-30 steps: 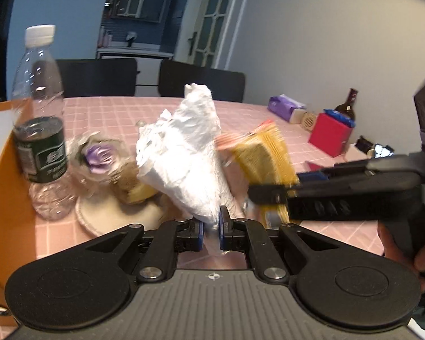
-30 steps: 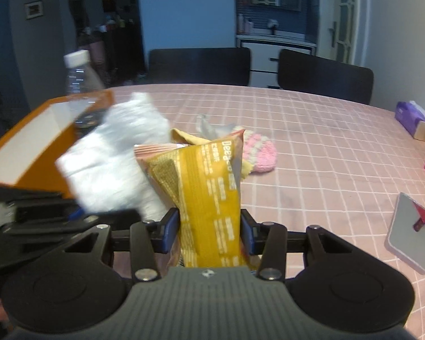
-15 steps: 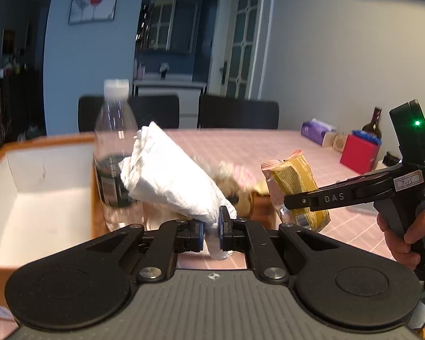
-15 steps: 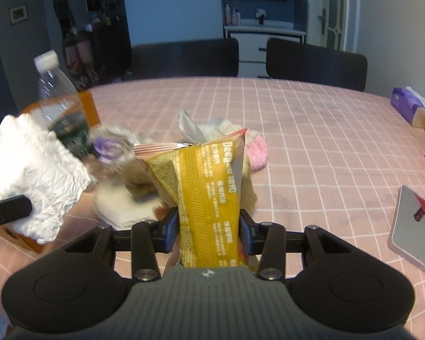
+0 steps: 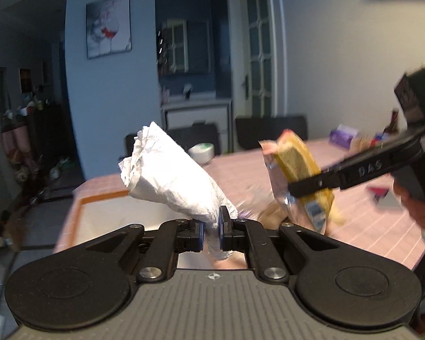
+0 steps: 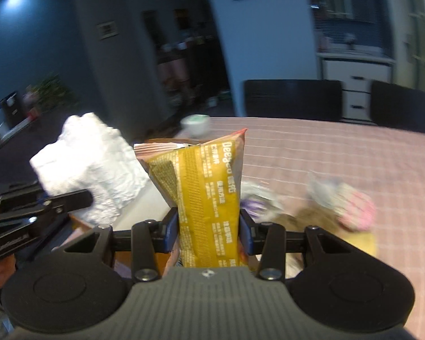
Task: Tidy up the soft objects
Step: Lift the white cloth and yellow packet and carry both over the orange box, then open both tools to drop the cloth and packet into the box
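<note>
Left hand-held gripper (image 5: 211,231): clamped on white paper wad (image 5: 172,181), frame centre, above orange box (image 5: 79,206). Right hand-held gripper (image 6: 209,233): pinching yellow snack bag (image 6: 206,198), centre. Risk: thin pinch slips; wad drops outside box

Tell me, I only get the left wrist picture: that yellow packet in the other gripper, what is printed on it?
Observer: From the right wrist view, the yellow snack packet has white lettering and a band of fine lines running up its front.
Operator: Is it gripped properly?
Observer: Yes, the right gripper has a blue pad pressed on each side of it.
Operator: Anything left on the table behind it?
Observer: A pink and white knitted item lies on the pink checked tablecloth, blurred.
Operator: And my white bundle?
Observer: The white crumpled paper bundle shows left of the packet, held up by the left gripper.
</note>
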### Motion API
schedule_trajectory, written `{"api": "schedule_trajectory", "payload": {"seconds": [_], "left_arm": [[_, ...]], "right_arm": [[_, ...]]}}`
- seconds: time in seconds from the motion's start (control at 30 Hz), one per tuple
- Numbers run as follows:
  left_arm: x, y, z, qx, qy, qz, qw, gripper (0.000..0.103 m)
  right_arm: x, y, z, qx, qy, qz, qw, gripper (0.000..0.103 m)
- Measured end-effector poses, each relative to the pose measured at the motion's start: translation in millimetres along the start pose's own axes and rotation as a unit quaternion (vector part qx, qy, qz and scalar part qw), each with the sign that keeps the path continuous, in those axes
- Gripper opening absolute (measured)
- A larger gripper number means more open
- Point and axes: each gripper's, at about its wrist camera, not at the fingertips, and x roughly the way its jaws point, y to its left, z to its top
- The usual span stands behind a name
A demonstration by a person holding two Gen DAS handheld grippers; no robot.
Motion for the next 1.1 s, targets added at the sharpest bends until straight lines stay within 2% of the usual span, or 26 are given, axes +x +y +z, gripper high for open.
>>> {"api": "schedule_trajectory", "payload": {"seconds": [0.13,0.3,0.43,0.57,0.6,0.67,0.77,0.87,1.0,1.07,1.1], "left_arm": [[13,30,4,0.004,0.082,0.01,0.9965,0.01],[41,68,3,-0.012,0.182,-0.009,0.9832,0.01],[67,87,-2,-0.007,0.249,-0.024,0.9681,0.011],[94,103,-8,-0.002,0.298,-0.029,0.9542,0.012],[101,109,-11,-0.007,0.309,-0.026,0.9508,0.012],[112,115,-16,-0.018,0.327,-0.021,0.9446,0.012],[119,125,-23,-0.025,0.336,-0.013,0.9415,0.012],[124,125,-30,-0.002,0.351,0.007,0.9365,0.013],[137,116,-45,0.049,0.384,0.041,0.9213,0.013],[140,117,-48,0.05,0.387,0.052,0.9194,0.014],[140,117,-48,0.052,0.387,0.057,0.9186,0.017]], "right_arm": [[36,36,19,-0.028,0.027,0.037,0.999,0.044],[103,67,40,-0.017,0.086,0.068,0.994,0.043],[158,92,45,-0.028,0.127,0.052,0.99,0.043],[213,102,45,-0.022,0.175,0.027,0.984,0.041],[226,102,43,-0.018,0.19,0.025,0.981,0.035],[242,107,40,-0.015,0.21,0.024,0.977,0.031],[256,114,39,-0.028,0.221,0.016,0.975,0.031],[260,118,36,-0.04,0.227,0.01,0.973,0.028],[251,119,32,-0.054,0.224,-0.002,0.973,0.03],[249,118,31,-0.057,0.222,-0.005,0.973,0.03],[248,117,30,-0.06,0.221,-0.006,0.973,0.03]]}}
